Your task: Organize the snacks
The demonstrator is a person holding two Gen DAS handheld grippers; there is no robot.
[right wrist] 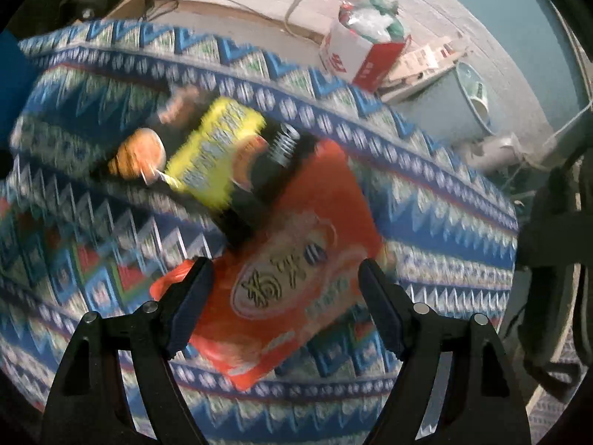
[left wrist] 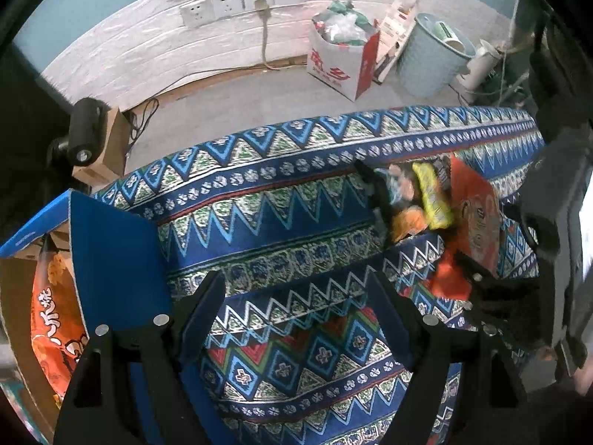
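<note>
Snack packets (right wrist: 237, 170) lie heaped on the patterned blue tablecloth (left wrist: 281, 222).

Right gripper (right wrist: 285, 304) hangs with jaws apart over the large orange packet (right wrist: 296, 270), not touching it; a yellow packet (right wrist: 215, 148) lies beside. Left gripper (left wrist: 296, 315), jaws apart and empty, sits beside a cardboard box (left wrist: 111, 259) holding an orange bag (left wrist: 55, 319).

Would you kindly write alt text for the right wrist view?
The open right gripper hovers over an orange snack bag on a blue patterned cloth. A yellow packet and other blurred snacks lie beyond it.
</note>
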